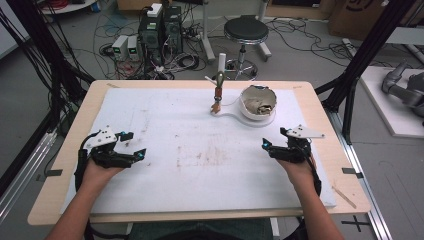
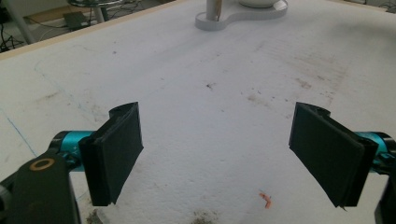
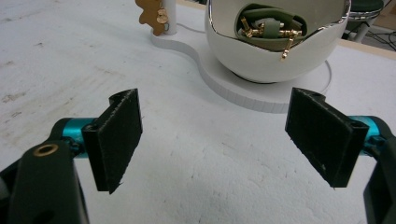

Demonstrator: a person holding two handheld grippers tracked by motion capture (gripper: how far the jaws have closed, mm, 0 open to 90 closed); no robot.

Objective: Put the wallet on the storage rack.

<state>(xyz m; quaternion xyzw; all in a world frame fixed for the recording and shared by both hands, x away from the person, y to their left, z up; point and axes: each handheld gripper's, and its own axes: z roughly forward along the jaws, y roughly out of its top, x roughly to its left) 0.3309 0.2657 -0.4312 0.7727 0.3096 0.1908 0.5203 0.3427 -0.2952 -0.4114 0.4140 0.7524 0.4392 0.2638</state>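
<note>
High view, left gripper [image 1: 134, 145]: far from the white bowl [image 1: 258, 102], on the near left of the table [image 1: 65, 150]. Its jaws are wide apart and hold nothing.
High view, right gripper [image 1: 274, 139]: close to the bowl, just in front of it. Jaws wide apart, nothing in them.
High view, stand [image 1: 218, 90]: a thin post just left of the bowl, on the same white base [image 1: 235, 117].
Left gripper view, foam mat [image 2: 210, 116]: bare and stained between the spread jaws; the base sits far ahead at the top.
Right gripper view, bowl [image 3: 275, 51]: straight ahead, a little right, with a green strap and gold bits [image 3: 266, 30] inside.
Right gripper view, gold charm [image 3: 154, 16]: hangs on the post, left of the bowl.
What could go wrong: the bowl is round and smooth, so I think a push on its side could tip or slide it. The gold bits are tiny, so a pinch could miss.
</note>
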